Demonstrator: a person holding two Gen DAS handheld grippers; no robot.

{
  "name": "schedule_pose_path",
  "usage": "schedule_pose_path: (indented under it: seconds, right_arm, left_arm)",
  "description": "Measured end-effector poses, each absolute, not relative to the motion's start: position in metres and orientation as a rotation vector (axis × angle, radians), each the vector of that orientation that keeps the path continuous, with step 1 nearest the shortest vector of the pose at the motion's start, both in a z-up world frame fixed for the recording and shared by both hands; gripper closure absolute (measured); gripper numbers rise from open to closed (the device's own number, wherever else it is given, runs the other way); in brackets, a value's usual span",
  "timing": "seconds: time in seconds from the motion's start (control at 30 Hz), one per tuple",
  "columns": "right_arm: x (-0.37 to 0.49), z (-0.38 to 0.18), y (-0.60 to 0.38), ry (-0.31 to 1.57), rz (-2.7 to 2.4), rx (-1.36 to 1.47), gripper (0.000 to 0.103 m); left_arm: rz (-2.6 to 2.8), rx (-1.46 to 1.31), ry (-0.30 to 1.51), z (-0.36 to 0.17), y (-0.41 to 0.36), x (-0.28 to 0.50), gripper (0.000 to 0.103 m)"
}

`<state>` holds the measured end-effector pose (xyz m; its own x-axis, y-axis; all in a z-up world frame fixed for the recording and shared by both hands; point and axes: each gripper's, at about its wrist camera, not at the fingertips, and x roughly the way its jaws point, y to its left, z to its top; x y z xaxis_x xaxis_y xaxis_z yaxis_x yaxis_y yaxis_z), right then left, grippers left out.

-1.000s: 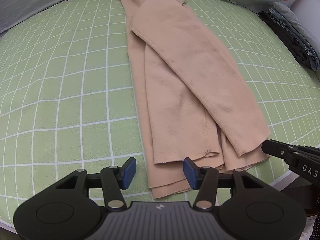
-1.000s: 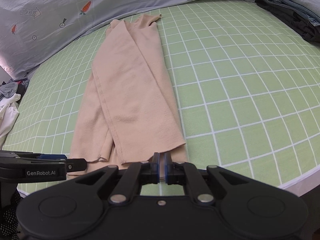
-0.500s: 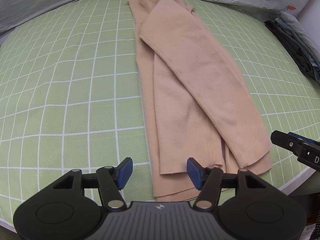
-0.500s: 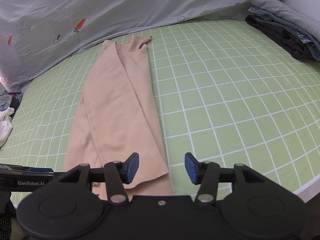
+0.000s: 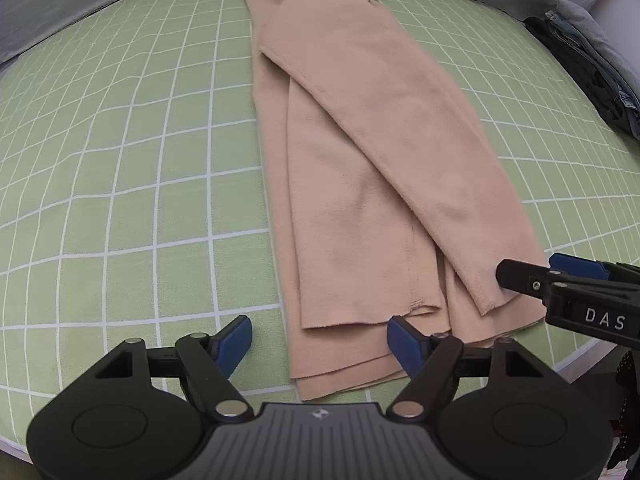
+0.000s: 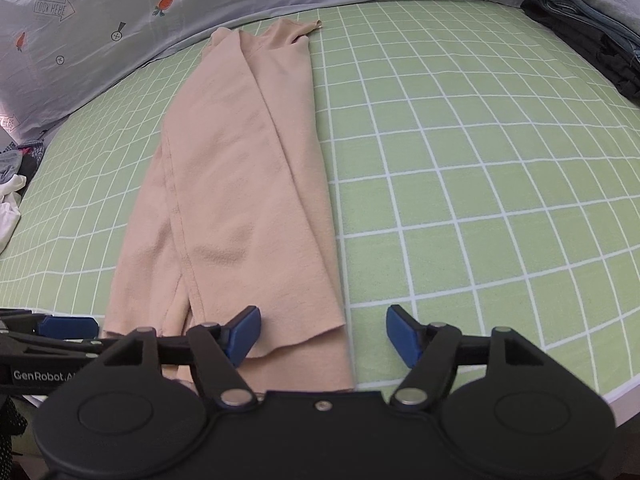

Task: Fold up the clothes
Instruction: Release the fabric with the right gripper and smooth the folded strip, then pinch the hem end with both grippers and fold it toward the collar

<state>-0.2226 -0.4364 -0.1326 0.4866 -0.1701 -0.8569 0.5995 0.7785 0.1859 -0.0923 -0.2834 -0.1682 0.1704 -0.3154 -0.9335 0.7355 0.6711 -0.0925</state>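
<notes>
Claws first: the left claw (image 5: 319, 340) is standing wide, its blue pads (image 5: 234, 340) spread to either side of the near hem of a beige garment (image 5: 360, 168), gripping nothing. The right claw (image 6: 323, 335) is likewise gaping wide and holding nothing, with its left pad hovering over the garment's near right corner and its right pad over bare sheet. In the left wrist view the right claw's tip (image 5: 560, 280) is poking in from the right edge, just beside the garment's lower right corner; in the right wrist view the left claw (image 6: 60, 330) is showing at the left edge, near the hem.

The beige garment (image 6: 244, 184) is lying on the bed, folded lengthwise into a long narrow strip running from the near edge away toward the far side, with one layer lapping diagonally over the others and several hems fanning out at the near end. It is resting on a green sheet with a white grid (image 6: 460, 160).

Farther back, a grey-blue bedcover printed with carrots (image 6: 120, 20) is lining the far edge of the bed. At the far right, a stack of folded dark and denim clothes (image 6: 592, 28) is sitting well apart from the garment. At the far left, white and grey clothes (image 6: 10, 192) are lying beside the bed.
</notes>
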Motion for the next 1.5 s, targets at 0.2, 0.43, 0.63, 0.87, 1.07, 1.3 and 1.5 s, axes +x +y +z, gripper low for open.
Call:
schedule_pose_path:
  seconds: [0.2,0.43,0.63,0.87,1.07,1.3,1.5]
  right_arm:
    - [-0.213,-0.139,-0.432,1.018,-0.496,0.413,0.0]
    - [-0.211,-0.137,-0.435,1.021,-0.485,0.406,0.006]
    - [-0.192,-0.124,-0.439,0.99,-0.409,0.436,0.057]
    - [-0.195,-0.127,-0.448,0.951,-0.385,0.561,0.085]
    - [-0.194,-0.114,-0.448,0.916,-0.402,0.585,0.087]
    - [-0.184,-0.065,-0.46,0.763,-0.371,0.549,0.089]
    - [-0.171,-0.03,-0.486,0.657,-0.376,0.533,0.093]
  left_arm:
    - [-0.771,0.484,1.138,-0.177,-0.296,-0.106,0.012]
    - [-0.787,0.484,1.121,-0.179,-0.303,-0.114,0.016]
    - [-0.89,0.531,1.091,-0.171,-0.323,-0.124,0.045]
    - [-0.903,0.386,1.148,-0.164,-0.311,-0.1,0.084]
    - [-0.883,0.254,1.169,-0.147,-0.305,-0.082,0.088]
    - [-0.899,0.148,1.051,-0.1,-0.308,-0.061,0.089]
    - [-0.908,0.068,0.952,-0.062,-0.308,-0.038,0.09]
